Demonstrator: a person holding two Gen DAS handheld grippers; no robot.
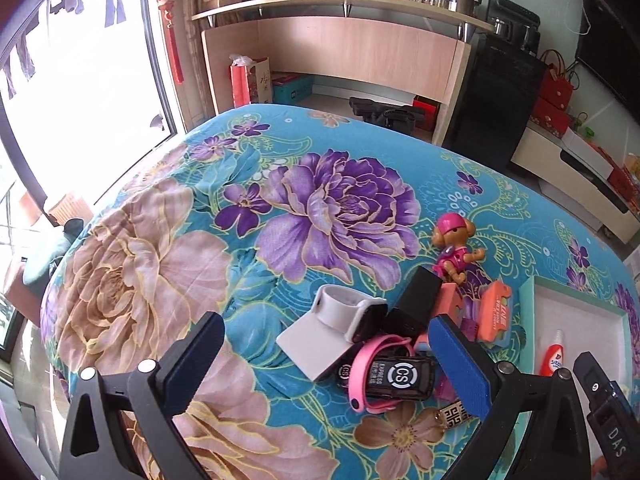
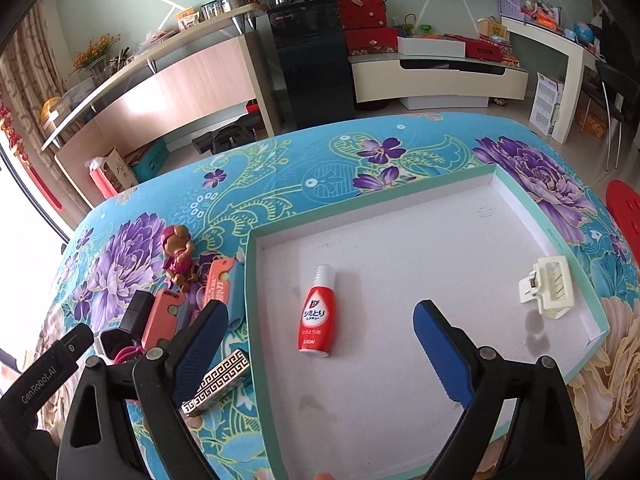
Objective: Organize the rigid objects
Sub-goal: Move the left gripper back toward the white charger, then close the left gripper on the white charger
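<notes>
1. The left gripper hovers low over the floral cloth, its fingers spread wide and holding nothing. The right gripper is likewise wide open and empty, hanging above the white tray.

2. Nearest the left gripper, at about 4 o'clock in its view, the pile begins: a black toy car with a round logo, ringed by a pink band. I judge the car light and stiff with a smooth shell; its narrow sides offer the surest hold.

3. At 5 o'clock lies a gold-patterned lighter, partly hidden behind the gripper's own right finger. It is probably dense, flat and slippery, so take it across its short width.

4. Just beyond the car, toward 1 o'clock, a white watch on its stand leans against a black box. The stand looks rigid, but the screen may scratch; grip the base.

5. Farther on, toward 2 o'clock, salmon cases and a pink dog figure sit near the tray's edge. The figure's limbs look thin, so pinch the torso.

6. In the right view, the tray holds a red bottle at 12 o'clock, lying flat, and a cream hair clip at 2 o'clock.

7. Judging by that, most sorting remains.
</notes>
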